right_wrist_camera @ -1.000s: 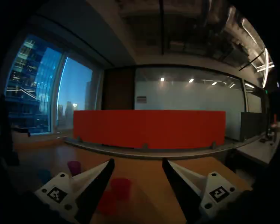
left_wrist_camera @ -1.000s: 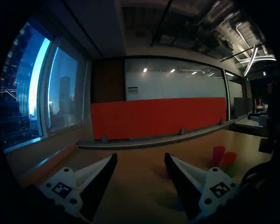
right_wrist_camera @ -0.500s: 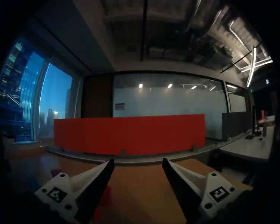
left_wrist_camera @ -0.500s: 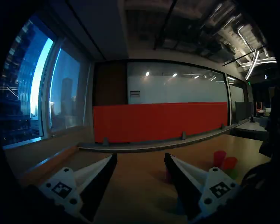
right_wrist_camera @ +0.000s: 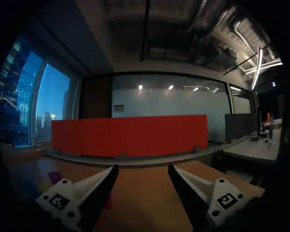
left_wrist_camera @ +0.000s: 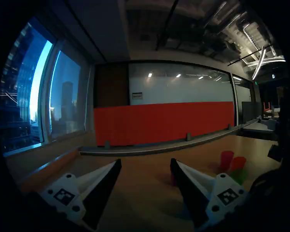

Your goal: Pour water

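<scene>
In the left gripper view my left gripper (left_wrist_camera: pixel 145 167) stands open above the wooden table (left_wrist_camera: pixel 145 185), nothing between its fingers. To its right on the table stand a red cup (left_wrist_camera: pixel 226 159), an orange cup (left_wrist_camera: pixel 237 163) and a green cup (left_wrist_camera: pixel 240 176) close together. A dark pink cup (left_wrist_camera: pixel 172 178) peeks from behind the right finger. In the right gripper view my right gripper (right_wrist_camera: pixel 143 173) is open and holds nothing. A purple cup (right_wrist_camera: pixel 54 177) stands at the left, and a red cup (right_wrist_camera: pixel 107 201) is partly hidden behind the left finger.
A red partition (left_wrist_camera: pixel 164 121) runs along the table's far edge, with a glass wall behind it. Large windows (left_wrist_camera: pixel 36 96) fill the left side. Another desk (right_wrist_camera: pixel 257 145) stands at the far right. The room is dim.
The right gripper has swung to the right and tilted up: the cups slid left and down in its view. The left gripper has barely moved.
</scene>
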### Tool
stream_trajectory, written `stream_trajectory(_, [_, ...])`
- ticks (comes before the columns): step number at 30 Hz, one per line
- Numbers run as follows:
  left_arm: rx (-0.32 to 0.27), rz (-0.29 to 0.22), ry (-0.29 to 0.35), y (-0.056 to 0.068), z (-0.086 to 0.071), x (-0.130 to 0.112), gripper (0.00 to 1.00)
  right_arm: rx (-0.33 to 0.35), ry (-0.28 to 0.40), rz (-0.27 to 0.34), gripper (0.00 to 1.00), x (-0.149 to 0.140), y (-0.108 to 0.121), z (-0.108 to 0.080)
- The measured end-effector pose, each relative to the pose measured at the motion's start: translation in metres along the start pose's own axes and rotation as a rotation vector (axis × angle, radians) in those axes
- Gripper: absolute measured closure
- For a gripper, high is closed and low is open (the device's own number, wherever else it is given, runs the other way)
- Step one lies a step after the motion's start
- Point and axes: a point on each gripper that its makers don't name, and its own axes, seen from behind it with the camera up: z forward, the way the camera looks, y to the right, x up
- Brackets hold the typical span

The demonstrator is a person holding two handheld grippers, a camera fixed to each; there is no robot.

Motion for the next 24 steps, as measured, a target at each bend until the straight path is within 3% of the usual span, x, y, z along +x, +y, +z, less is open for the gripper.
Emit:
stream_trajectory(11, [0.048, -0.024, -0.011, -0.011, 0.001, -0.038, 0.06, -0.017, -0.021, -0.021, 0.01, -0.026, -0.004, -0.002])
stream_trajectory(24, [0.082, -0.032, -0.015, -0.015, 0.005, -0.058, 0.06, -0.028, -0.043, -0.017, 0.01, -0.04, -0.004, -0.004])
